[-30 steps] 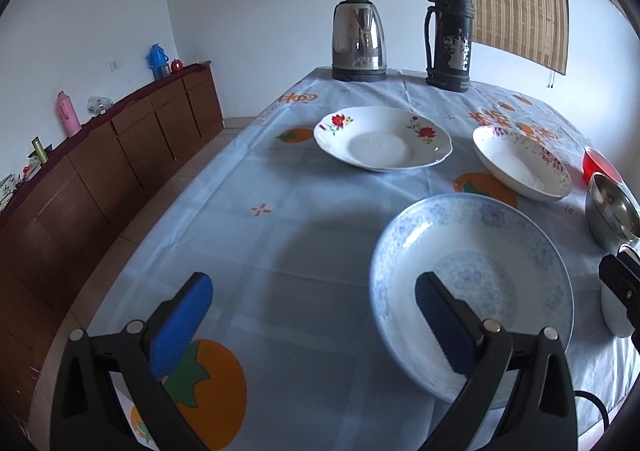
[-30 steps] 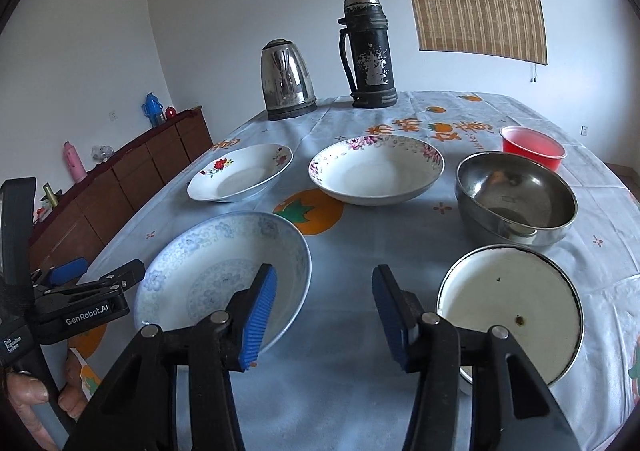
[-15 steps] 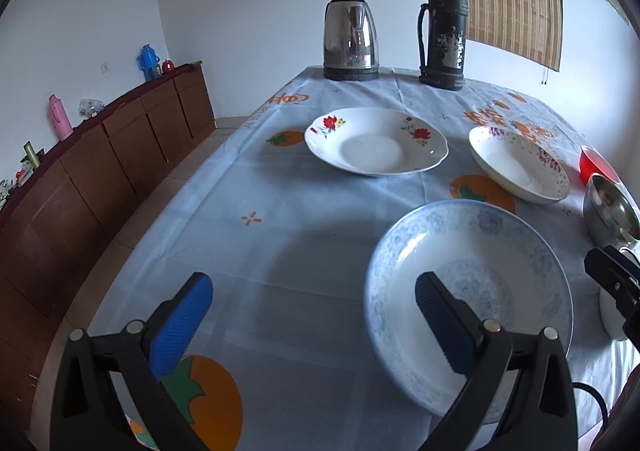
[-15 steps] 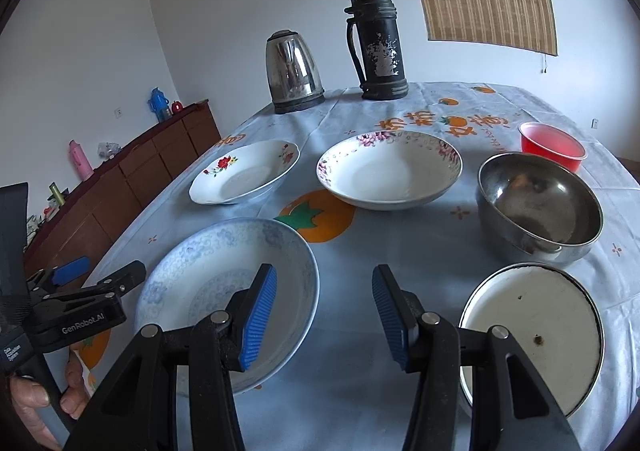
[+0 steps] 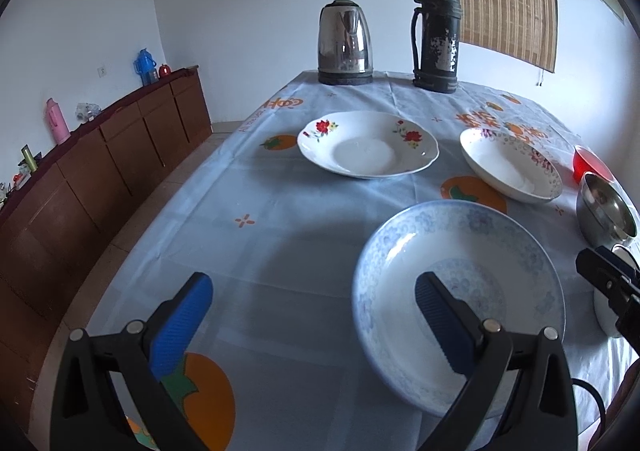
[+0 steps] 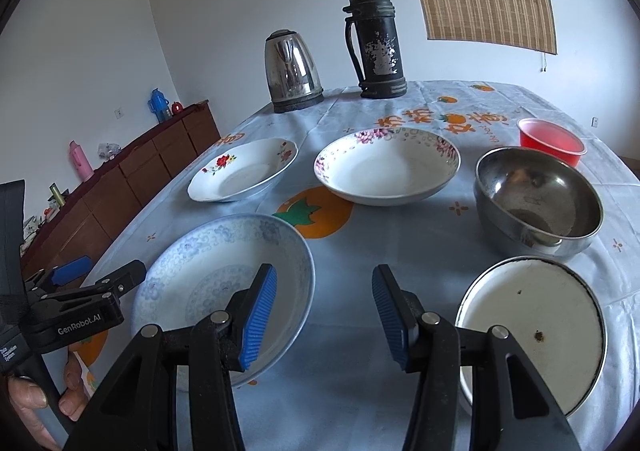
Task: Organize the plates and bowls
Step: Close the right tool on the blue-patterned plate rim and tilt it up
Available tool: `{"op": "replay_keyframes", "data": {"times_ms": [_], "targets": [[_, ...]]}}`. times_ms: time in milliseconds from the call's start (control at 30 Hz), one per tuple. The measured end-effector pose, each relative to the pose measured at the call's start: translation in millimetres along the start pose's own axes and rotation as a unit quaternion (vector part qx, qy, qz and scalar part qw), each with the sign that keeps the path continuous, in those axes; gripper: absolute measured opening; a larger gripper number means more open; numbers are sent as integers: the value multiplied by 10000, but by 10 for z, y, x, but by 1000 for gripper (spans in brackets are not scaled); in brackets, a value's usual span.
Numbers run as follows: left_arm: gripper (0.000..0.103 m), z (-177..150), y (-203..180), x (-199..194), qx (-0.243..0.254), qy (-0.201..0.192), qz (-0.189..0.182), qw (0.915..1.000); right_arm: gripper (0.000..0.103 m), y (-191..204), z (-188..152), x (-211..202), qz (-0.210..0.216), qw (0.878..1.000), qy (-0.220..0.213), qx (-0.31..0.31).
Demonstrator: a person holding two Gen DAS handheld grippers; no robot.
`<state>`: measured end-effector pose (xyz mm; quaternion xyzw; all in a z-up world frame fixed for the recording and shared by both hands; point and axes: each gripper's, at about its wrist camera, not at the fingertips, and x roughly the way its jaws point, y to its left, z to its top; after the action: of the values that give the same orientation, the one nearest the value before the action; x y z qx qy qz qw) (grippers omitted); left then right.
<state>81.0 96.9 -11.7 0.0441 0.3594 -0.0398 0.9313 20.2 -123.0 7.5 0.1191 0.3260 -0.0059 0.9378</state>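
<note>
- On the table (image 6: 400, 235), which wears a pale blue cloth printed with orange fruit, five dishes and a cup are spread out.
- Nearest the left gripper (image 5: 314, 315) lies a blue-patterned plate (image 5: 492, 251); the jaws stand wide apart with nothing between them, and the right finger (image 5: 440, 319) hangs over the plate's near side. Whether it touches the plate I cannot tell.
- The right gripper (image 6: 324, 311) hangs with its jaws partly spread and empty, above bare cloth between the blue-patterned plate (image 6: 192, 271) and a white enamel dish (image 6: 532, 327) with a metal rim.
- Its left finger (image 6: 260, 311) overlaps the blue-patterned plate's right edge in the right wrist view.
- Behind the enamel dish sits a steel bowl (image 6: 536, 199), just beside it, and a red cup (image 6: 550, 141) stands behind that.
- A plate with red flowers (image 6: 244, 175) and a deeper plate with a purple flowered rim (image 6: 386, 171) rest side by side farther back, apart from each other.
- At the far end stand a steel kettle (image 6: 292, 71) and a dark flask (image 6: 374, 41), both upright.
- A hand (image 6: 32, 407) grips the left gripper's handle at the lower left of the right wrist view.
- A brown sideboard (image 5: 100, 171) runs along the left wall.
</note>
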Motion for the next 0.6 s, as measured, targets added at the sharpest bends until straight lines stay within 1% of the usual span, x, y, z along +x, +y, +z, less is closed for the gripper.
{"op": "replay_keyframes", "data": {"times_ms": [100,167,233,300,367,433,500,600], "targets": [[102,-23,12,58,-45,134,-82,9999,52,-5,-11,41,95,9999,109,33],[98,-41,4,107,-54,236,-109,9996,52,23,-35,108,161,9996,232,13],[92,-56,-1,150,-78,349,-206,9991,52,68,-44,156,184,9994,297,-50],[91,-68,-15,177,-114,412,-329,9985,52,108,-40,185,240,9992,297,-129],[88,-78,-42,191,-91,424,-375,9984,52,131,-32,232,202,9990,353,-164],[82,-85,-74,204,-41,436,-436,9981,52,148,-21,281,233,9988,384,-201],[77,-86,-93,226,-43,473,-501,9976,40,180,-9,335,223,9983,439,-325],[72,-100,-102,250,-76,530,-556,9970,36,169,-16,446,386,9965,687,-264]]}}
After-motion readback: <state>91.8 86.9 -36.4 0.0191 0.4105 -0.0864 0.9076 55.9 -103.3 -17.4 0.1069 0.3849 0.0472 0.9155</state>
